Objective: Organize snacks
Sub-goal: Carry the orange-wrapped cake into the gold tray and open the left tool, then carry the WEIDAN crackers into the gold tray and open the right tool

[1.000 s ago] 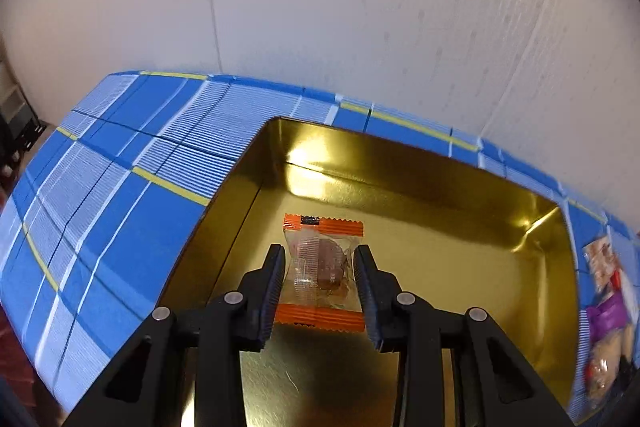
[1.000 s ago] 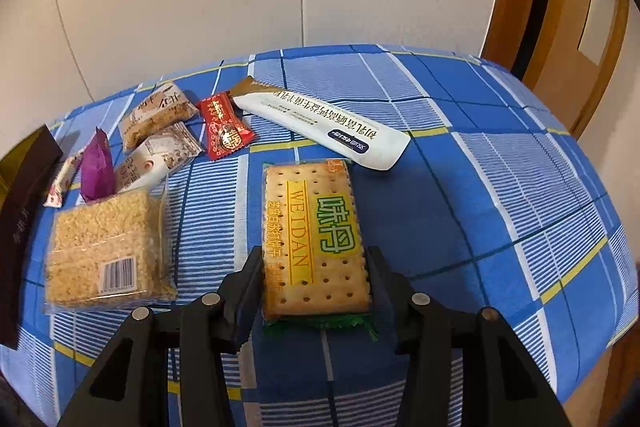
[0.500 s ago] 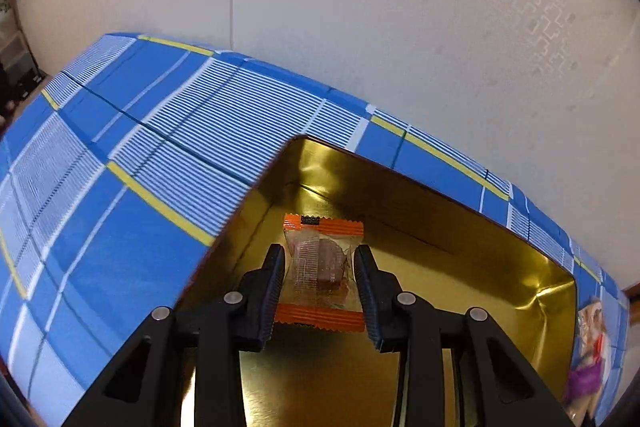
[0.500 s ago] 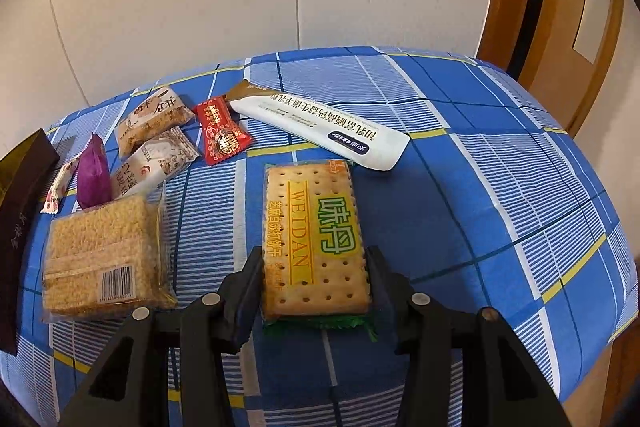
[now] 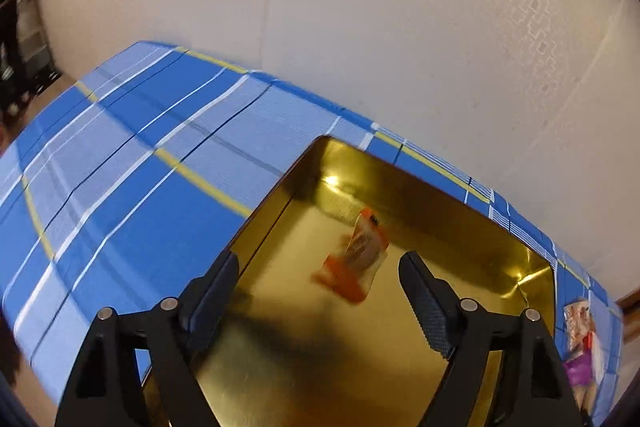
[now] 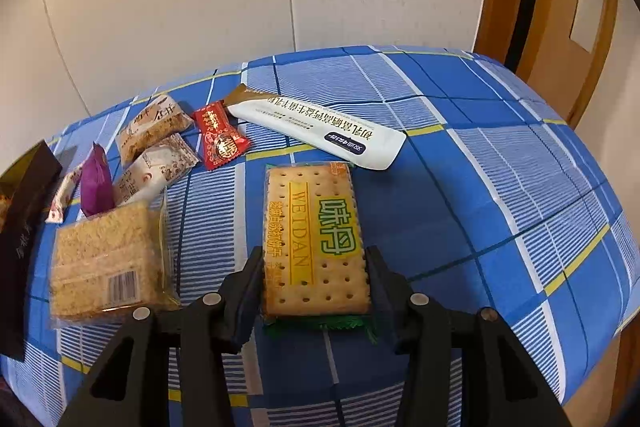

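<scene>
Left wrist view: left gripper point(image 5: 318, 277) jaws opening, orange-wrapped snack point(image 5: 357, 256) freed, blurred, over gold tin point(image 5: 440, 187) for sorting; right gripper point(image 6: 315, 277) clamps cracker pack point(image 6: 314, 239), queued next.

Left gripper point(image 5: 320, 277): angled steeply downward, jaws opening, black fingers point(image 5: 216, 287) spread toward 8 and 4 o'clock, pads touching nothing, a blurred orange-ended wrapped snack point(image 5: 356, 259) loose between them. Right gripper point(image 6: 314, 281): also pitched downward, pads pressed against both long edges of a cracker packet point(image 6: 314, 239), packet extending toward 12 o'clock.
</scene>
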